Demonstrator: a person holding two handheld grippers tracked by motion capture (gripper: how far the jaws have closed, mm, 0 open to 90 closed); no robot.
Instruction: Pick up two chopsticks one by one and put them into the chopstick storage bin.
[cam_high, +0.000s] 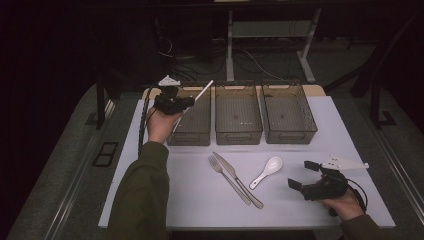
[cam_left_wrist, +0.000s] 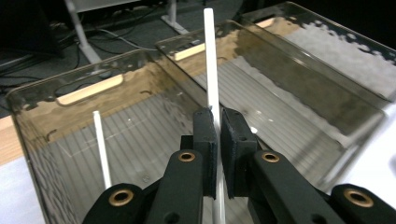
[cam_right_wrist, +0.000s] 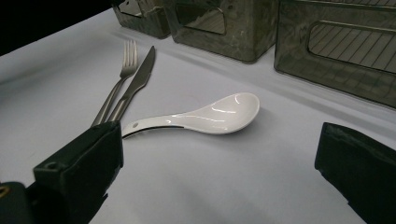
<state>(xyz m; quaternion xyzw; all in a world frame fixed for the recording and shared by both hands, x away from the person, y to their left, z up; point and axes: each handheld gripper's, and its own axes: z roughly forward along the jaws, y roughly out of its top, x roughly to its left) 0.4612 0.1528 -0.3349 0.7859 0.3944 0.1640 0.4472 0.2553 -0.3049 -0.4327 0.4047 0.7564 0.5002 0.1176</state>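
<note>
A thin white chopstick (cam_left_wrist: 211, 70), straight, pinched in the left gripper (cam_left_wrist: 218, 128).

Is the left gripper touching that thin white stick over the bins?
Touching. The left gripper view shows the left gripper shut on the thin white stick.

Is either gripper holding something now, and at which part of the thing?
The left gripper is shut on a white chopstick, near its lower end, above the left bin. The right gripper is open and holds nothing.
</note>
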